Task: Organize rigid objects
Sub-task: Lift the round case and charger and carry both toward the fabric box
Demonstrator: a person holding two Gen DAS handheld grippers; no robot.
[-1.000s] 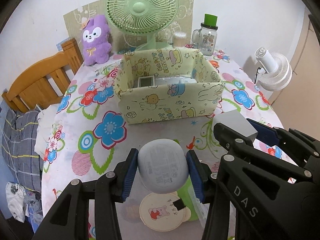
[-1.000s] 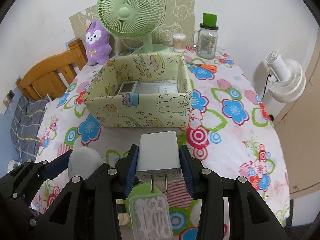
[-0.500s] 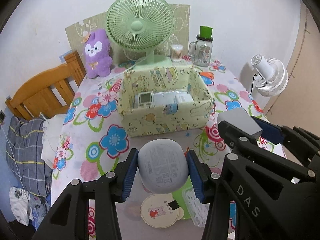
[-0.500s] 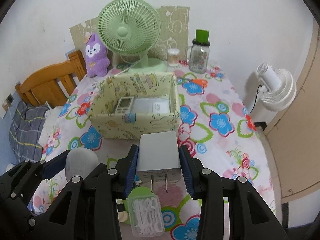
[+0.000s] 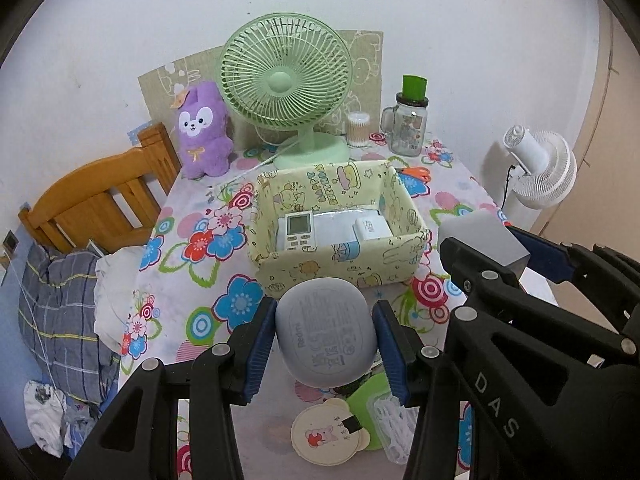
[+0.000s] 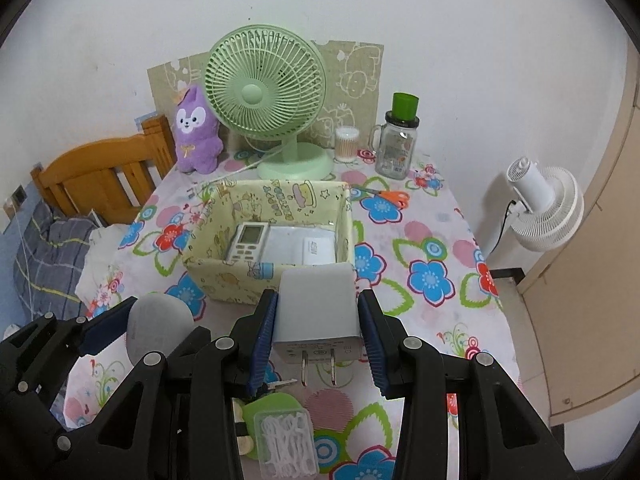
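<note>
My left gripper (image 5: 326, 340) is shut on a grey rounded earbud case (image 5: 326, 334), held above the table in front of the yellow cartoon box (image 5: 340, 268). My right gripper (image 6: 316, 340) is shut on a white plug charger (image 6: 316, 312), prongs pointing down, just in front of the box (image 6: 224, 276). The box holds a white remote (image 6: 247, 242), a flat white packet (image 6: 284, 244) and a small white box (image 6: 318, 252). The earbud case also shows in the right wrist view (image 6: 158, 326), and the charger in the left wrist view (image 5: 480, 240).
A green desk fan (image 6: 264, 92), purple plush (image 6: 196, 128), cotton swab jar (image 6: 346, 144) and glass jar (image 6: 398, 140) stand behind the box. Orange scissors (image 6: 390, 196) lie at the right. A floss-pick box (image 6: 286, 436) on a green pad and a round coaster (image 5: 328, 436) lie below the grippers.
Both grippers have risen and pulled back from the box, each still holding its object. The inside of the box shows more fully now.
</note>
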